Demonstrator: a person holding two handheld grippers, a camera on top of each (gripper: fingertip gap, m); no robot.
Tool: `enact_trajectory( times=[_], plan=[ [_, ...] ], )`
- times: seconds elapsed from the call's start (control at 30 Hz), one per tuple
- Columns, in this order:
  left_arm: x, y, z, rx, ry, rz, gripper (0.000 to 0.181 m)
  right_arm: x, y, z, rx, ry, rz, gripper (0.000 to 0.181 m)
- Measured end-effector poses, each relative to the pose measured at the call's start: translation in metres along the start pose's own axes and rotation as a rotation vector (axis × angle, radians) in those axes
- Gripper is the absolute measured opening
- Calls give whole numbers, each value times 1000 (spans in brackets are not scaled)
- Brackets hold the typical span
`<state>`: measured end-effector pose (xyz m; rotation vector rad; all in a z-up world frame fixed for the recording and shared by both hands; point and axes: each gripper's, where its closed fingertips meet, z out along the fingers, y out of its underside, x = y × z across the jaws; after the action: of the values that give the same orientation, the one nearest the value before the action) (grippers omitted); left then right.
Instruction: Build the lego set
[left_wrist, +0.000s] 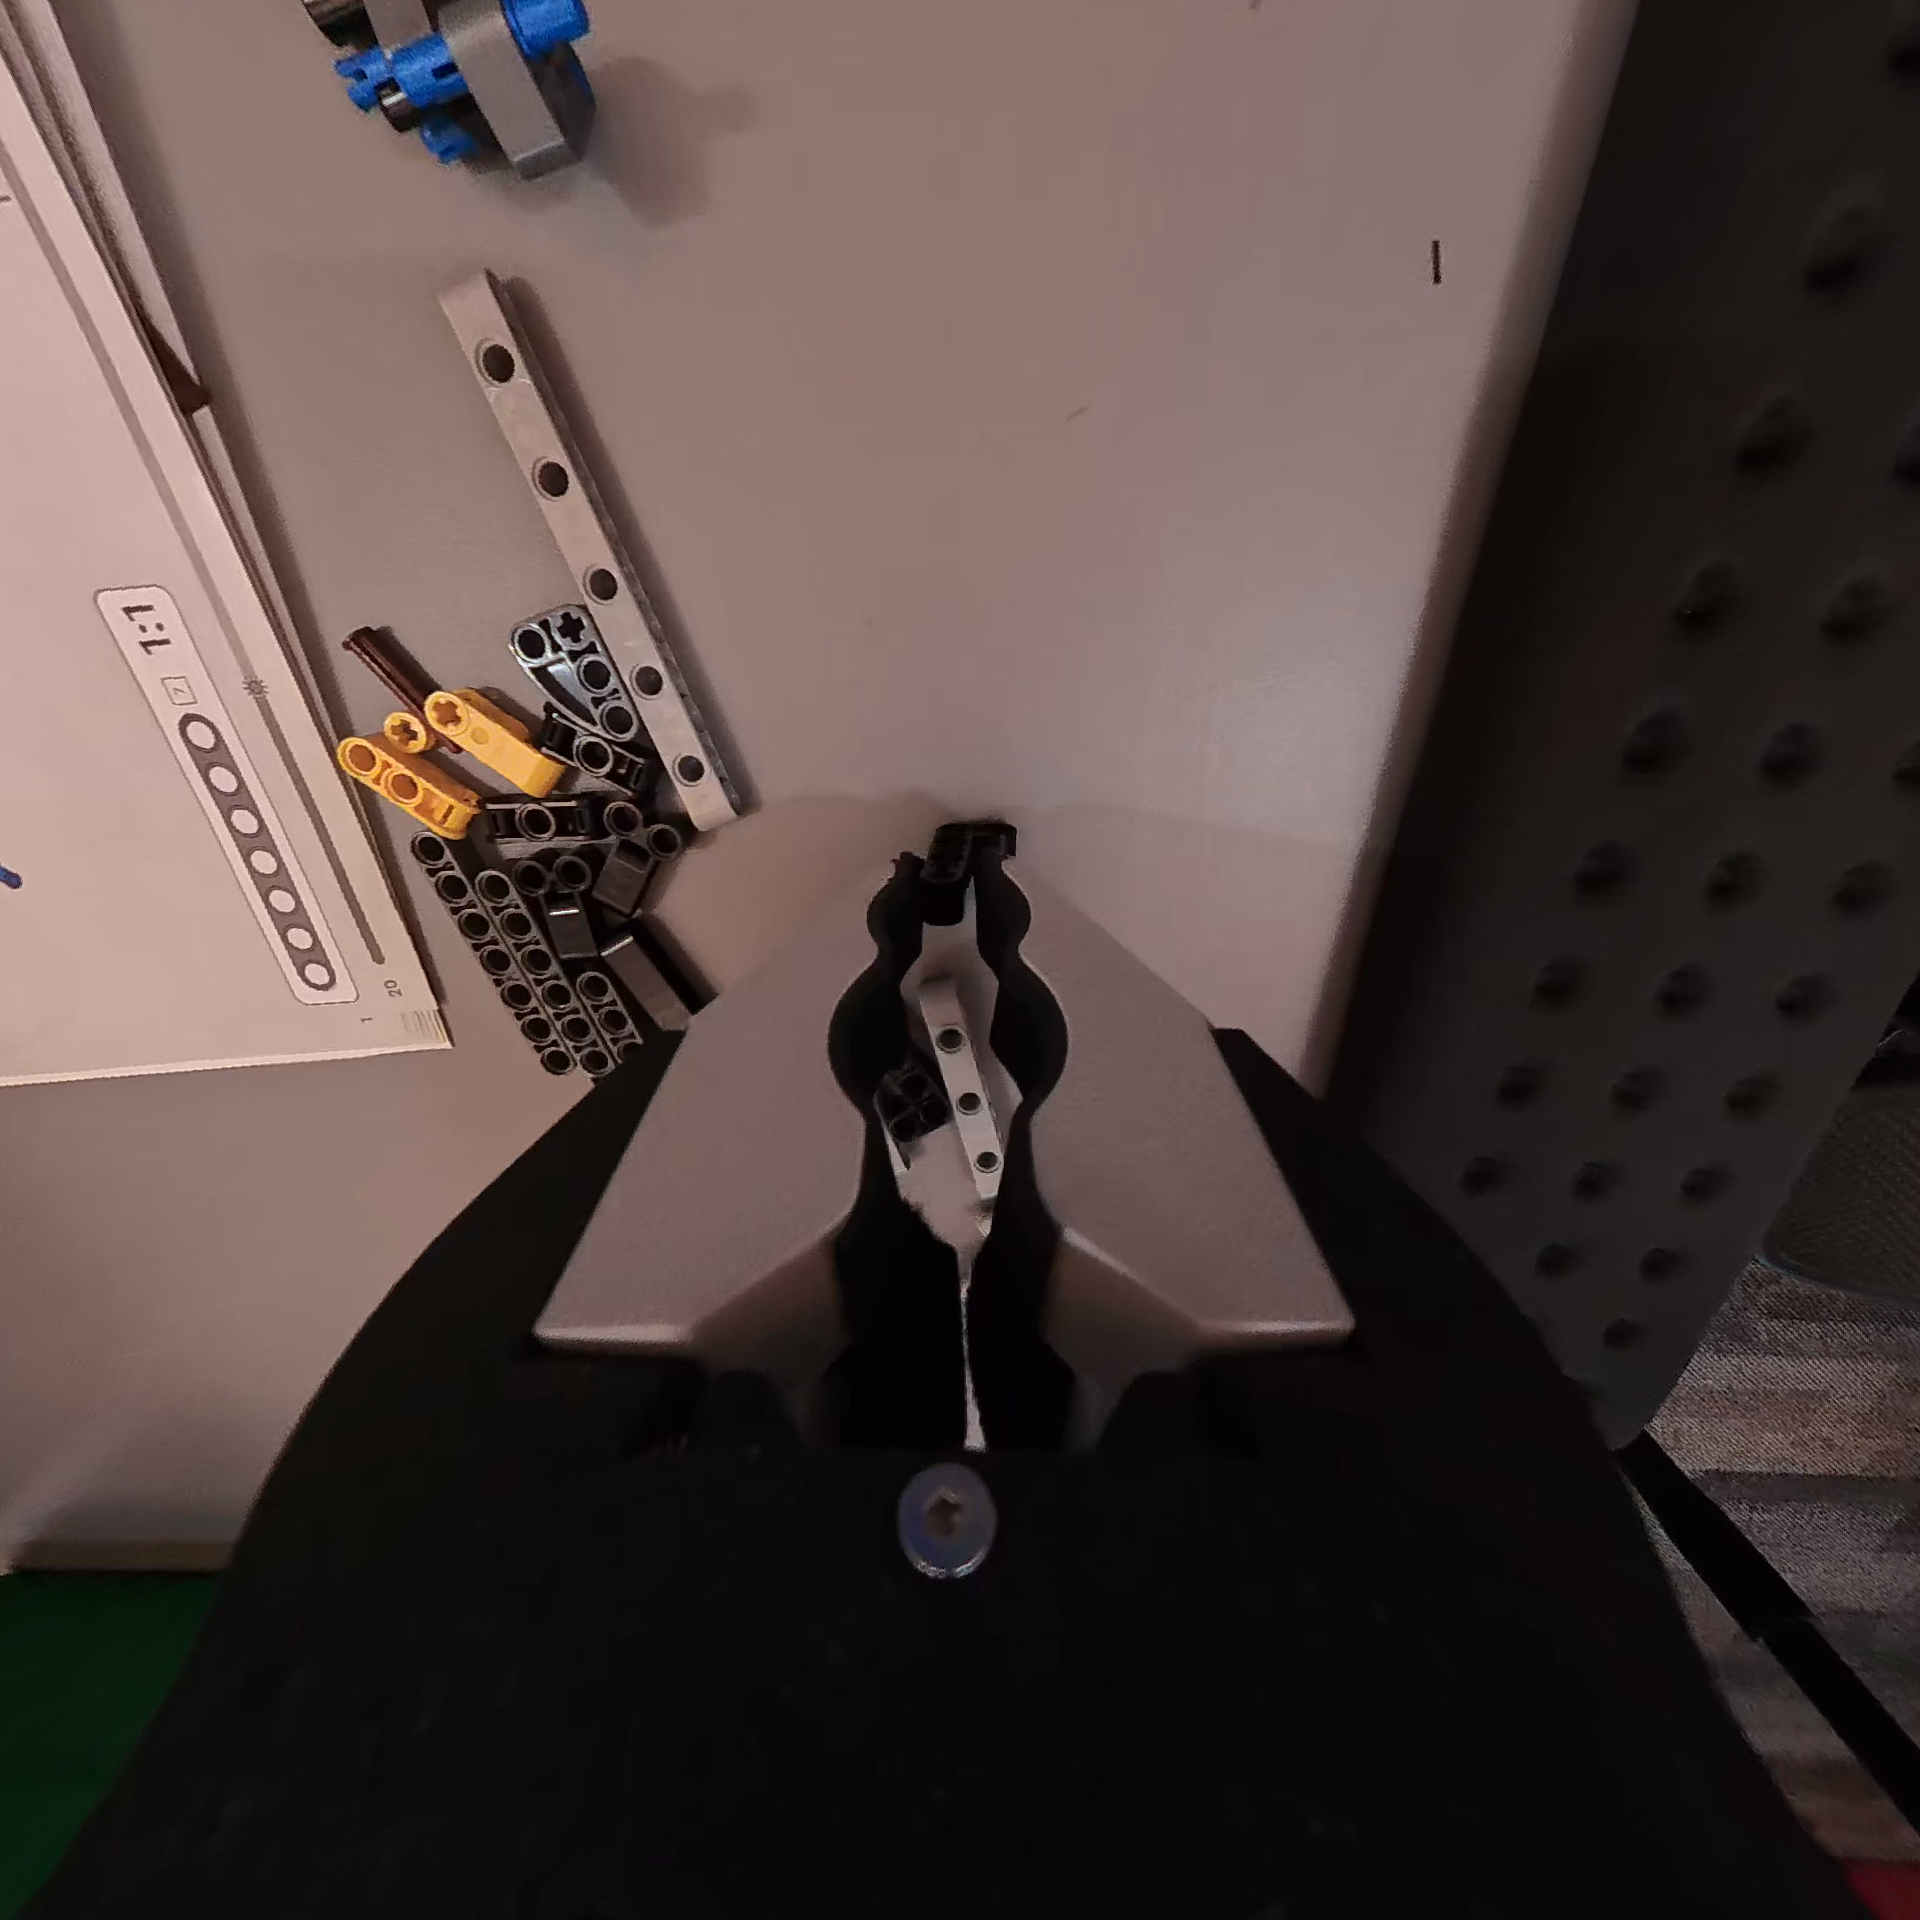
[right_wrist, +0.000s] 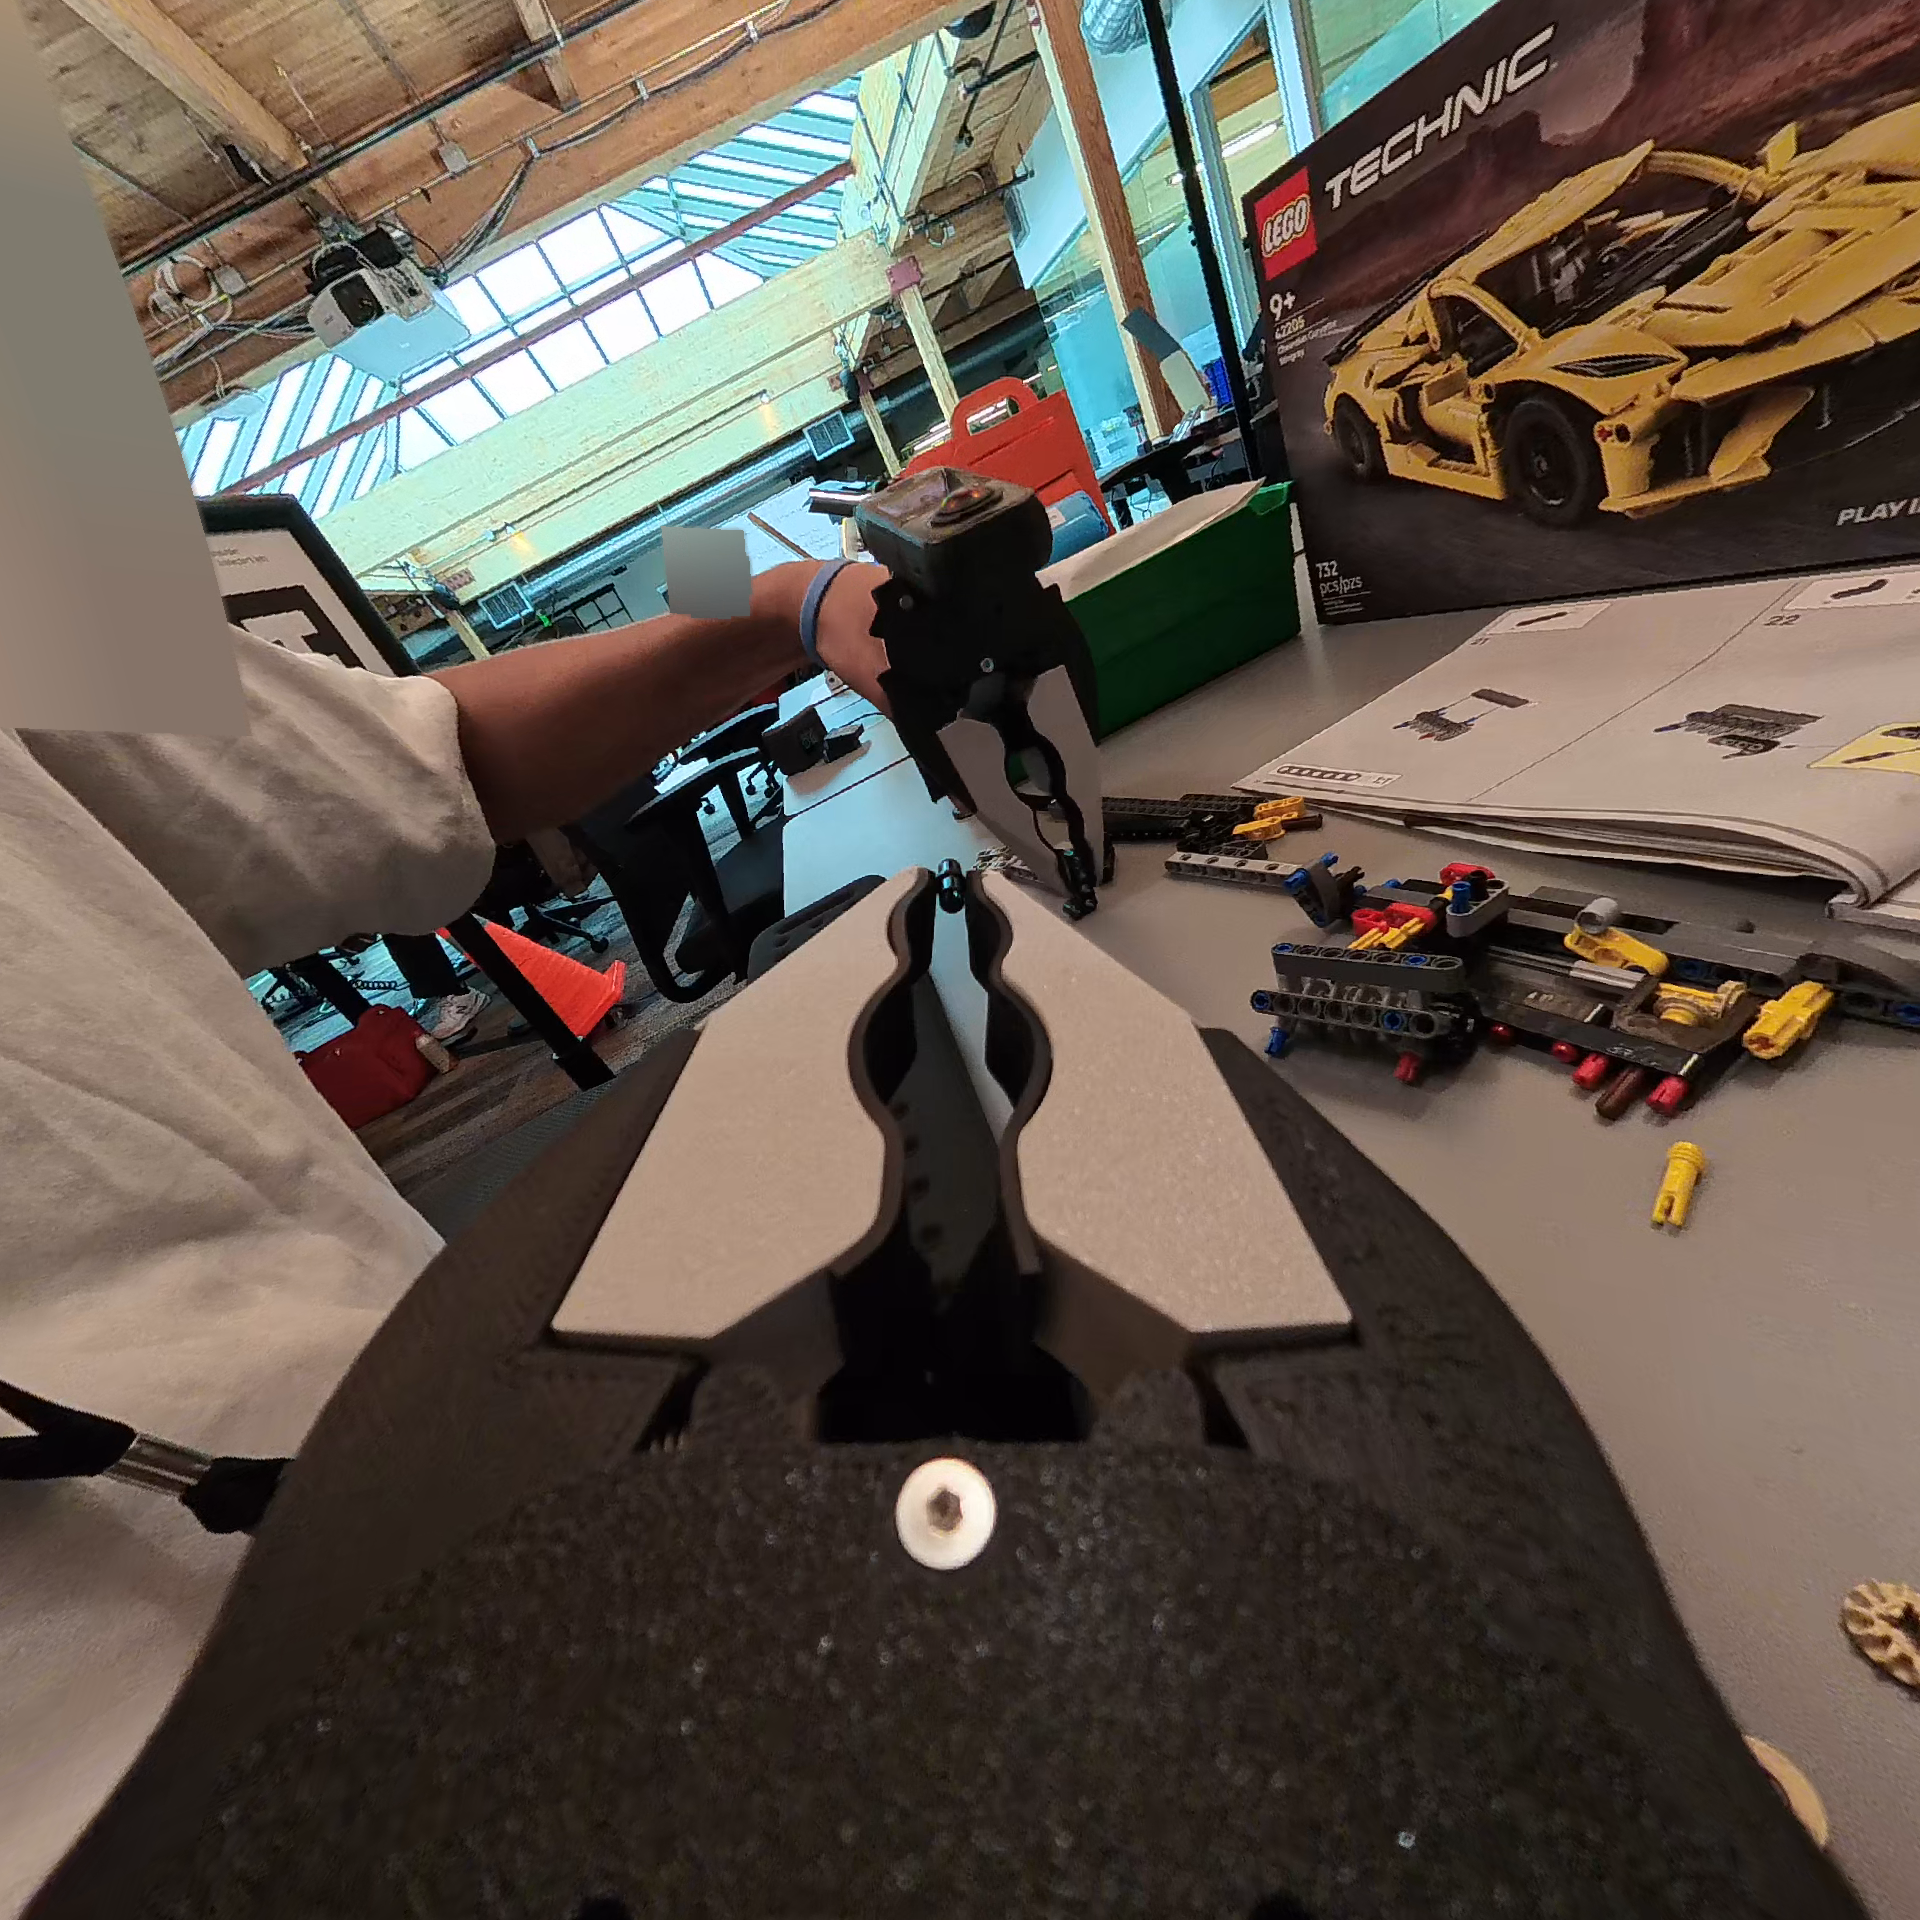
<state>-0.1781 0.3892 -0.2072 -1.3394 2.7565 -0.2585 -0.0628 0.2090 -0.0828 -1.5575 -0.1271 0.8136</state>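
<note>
Here the left hand-held gripper (left_wrist: 951, 868) points down at the grey bench (left_wrist: 1039, 416) and pinches a small black lego piece (left_wrist: 961, 847) in its tips, close to the bench's edge. Just beside it lies a heap of black beams (left_wrist: 551, 956) with yellow connectors (left_wrist: 436, 764) and a long grey beam (left_wrist: 592, 551). The open instruction booklet (left_wrist: 135, 727) sits next to the heap.

The right hand-held gripper (right_wrist: 951, 888) is up in the air and squeezes a tiny black pin (right_wrist: 948, 883). The half-built lego car frame (right_wrist: 1558, 977) rests on the bench near the booklet. A loose yellow pin (right_wrist: 1675, 1184) lies close by. The lego box (right_wrist: 1600, 312) stands at the far edge.
</note>
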Motion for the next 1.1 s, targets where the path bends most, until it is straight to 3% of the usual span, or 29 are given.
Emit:
enact_trajectory(
  times=[0.43,0.57,0.63,0.77,0.83,0.9,0.97,1.1],
  plan=[
    [-2,-2,2,6,-23,30,6,0,0,0,1,-2,1,5],
    [-6,-7,2,20,-111,115,6,0,-1,-1,5,-4,0,5],
    [-7,-34,-9,188,-168,104,6,0,-1,-2,11,-5,2,5],
    [-13,-131,-87,854,-379,17,7,5,-8,-4,32,28,-16,5],
    [-10,-161,-112,1073,-421,6,6,14,-16,-3,36,64,-23,5],
    [-23,-181,-121,1172,-536,7,6,29,-27,-1,23,110,-34,5],
    [-43,-189,-117,1182,-650,1,7,51,-37,2,-18,188,-86,5],
    [-66,-188,-98,1176,-665,-68,7,89,-43,13,-82,268,-142,4]
  ],
)
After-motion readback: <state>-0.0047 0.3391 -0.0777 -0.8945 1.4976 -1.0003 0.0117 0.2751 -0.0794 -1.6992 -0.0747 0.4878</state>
